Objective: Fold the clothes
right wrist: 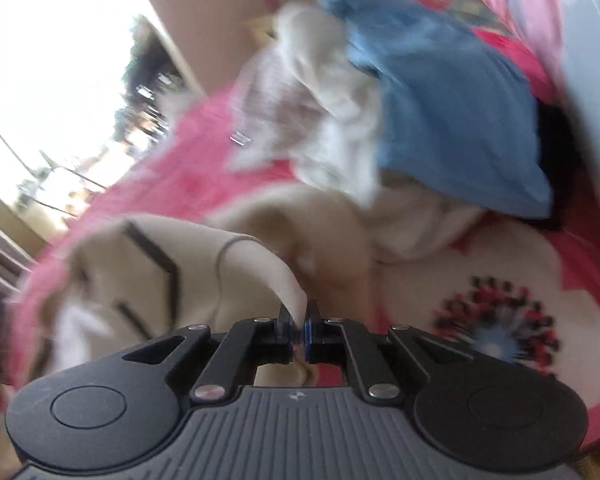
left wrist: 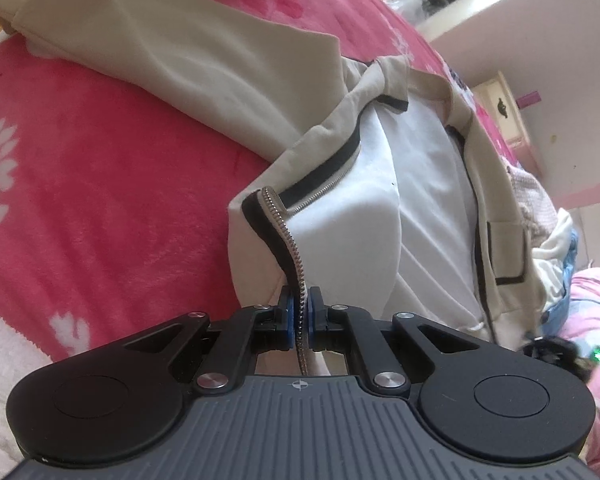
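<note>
Left gripper [left wrist: 300, 316] fingers pinched tight on zipper edge of cream zip-up jacket w/ black trim [left wrist: 204, 64], spread on pink floral blanket [left wrist: 100, 184] toward 12 o'clock. Right gripper [right wrist: 298, 330] clamps jacket's cream hem; blue garment [right wrist: 452, 112] at 1 o'clock, blurry.

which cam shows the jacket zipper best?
Left wrist. The zipper runs sharp and close along the open beige jacket, its edge pinched in the left gripper. The right wrist view is blurred: the right gripper pinches beige cloth, no zipper visible.
</note>
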### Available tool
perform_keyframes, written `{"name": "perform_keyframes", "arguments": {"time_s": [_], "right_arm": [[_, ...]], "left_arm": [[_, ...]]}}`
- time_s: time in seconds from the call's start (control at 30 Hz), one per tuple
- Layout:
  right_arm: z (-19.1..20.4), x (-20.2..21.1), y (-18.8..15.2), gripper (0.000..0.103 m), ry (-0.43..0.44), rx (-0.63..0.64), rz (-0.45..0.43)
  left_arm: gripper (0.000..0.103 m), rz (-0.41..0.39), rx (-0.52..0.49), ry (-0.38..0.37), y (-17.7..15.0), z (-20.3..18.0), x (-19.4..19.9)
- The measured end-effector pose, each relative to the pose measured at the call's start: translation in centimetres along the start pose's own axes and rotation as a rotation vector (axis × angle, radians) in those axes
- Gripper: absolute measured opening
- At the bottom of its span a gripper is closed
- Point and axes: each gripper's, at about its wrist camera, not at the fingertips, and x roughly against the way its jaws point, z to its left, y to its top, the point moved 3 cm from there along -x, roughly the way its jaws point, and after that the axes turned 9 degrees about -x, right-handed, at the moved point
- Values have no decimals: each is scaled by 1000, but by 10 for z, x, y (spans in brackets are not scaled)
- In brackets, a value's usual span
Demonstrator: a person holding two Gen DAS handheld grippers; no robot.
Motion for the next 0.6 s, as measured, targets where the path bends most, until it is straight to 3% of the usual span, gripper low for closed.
{"name": "perform_keyframes", "arguments": {"time_s": [0.1, 0.17, 0.23, 0.27, 0.3, 0.33, 0.43, 0.5, 0.6], "right_arm": [[-22, -48, -20, 6, -101, -70, 71], [-33, -55, -27, 7, -100, -140, 51], [-35, -45, -26, 18, -89, -176, 40], [-31, -33, -26, 24, -110, -147, 25], [-28, -20, -25, 39, -135, -111, 9], [-24, -7, -25, 43, -161, -75, -8], [-9, 41, -30, 44, -189, 16, -76], [10, 66, -40, 45, -110, 51, -94], [43, 91, -65, 52, 83, 87, -65]], "left_arm": [[4, -2, 8, 3, -1, 1, 0], [4, -8, 5, 2, -2, 0, 3], [4, -17, -6, -10, -3, 0, 7], [4, -22, -9, -18, -4, -1, 8], [4, -27, -14, -27, -4, -3, 9], [4, -32, -18, -36, -5, -4, 10], [4, -49, -36, -69, -9, -11, 11], [4, -62, -54, -100, -11, -18, 12], [4, -86, -98, -176, -14, -39, 15]]}}
